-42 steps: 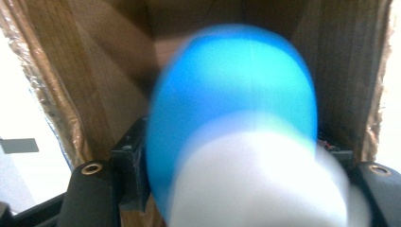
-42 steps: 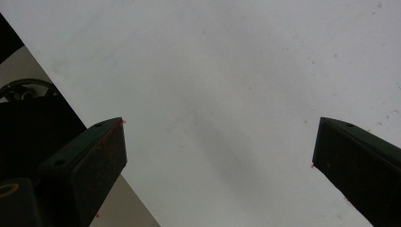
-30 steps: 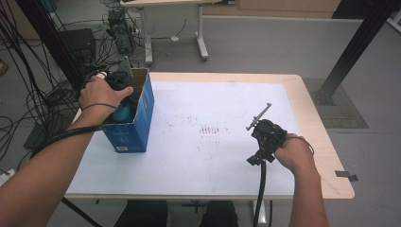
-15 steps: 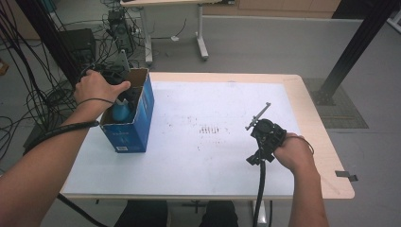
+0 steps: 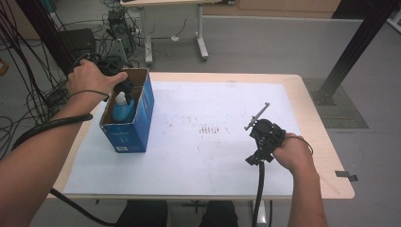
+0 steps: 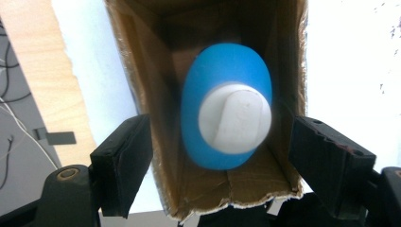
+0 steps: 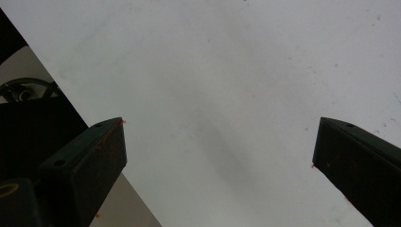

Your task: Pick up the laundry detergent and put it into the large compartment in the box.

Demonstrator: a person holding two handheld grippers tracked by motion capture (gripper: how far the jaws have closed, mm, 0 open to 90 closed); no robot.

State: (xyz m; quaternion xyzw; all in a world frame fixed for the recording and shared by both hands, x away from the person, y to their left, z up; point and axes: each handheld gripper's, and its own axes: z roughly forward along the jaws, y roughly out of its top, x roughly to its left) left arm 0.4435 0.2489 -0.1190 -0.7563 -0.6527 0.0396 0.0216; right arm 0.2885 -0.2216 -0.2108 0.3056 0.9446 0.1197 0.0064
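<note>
A blue bottle (image 5: 122,108) with a white cap (image 6: 235,118) stands upright inside an open blue cardboard box (image 5: 130,130) at the table's left. My left gripper (image 5: 124,87) hovers just above the box's far end, pointing down. Its jaws have just been opening. In the left gripper view the left gripper (image 6: 216,130) stands open, with the bottle (image 6: 222,85) below and between the jaws and not touched by the pads. My right gripper (image 5: 261,127) rests at the table's right, and in the right gripper view the right gripper (image 7: 220,125) is open with nothing between its fingers.
A white sheet (image 5: 213,142) with faint marks covers the wooden table (image 5: 312,142). Cables and equipment (image 5: 116,28) lie on the floor beyond the table's far left. A black post (image 5: 354,42) stands at the far right.
My left hand has risen out of the box and its jaws have spread. The bottle stays in the box, its cap now uncovered. The right hand has not moved.
</note>
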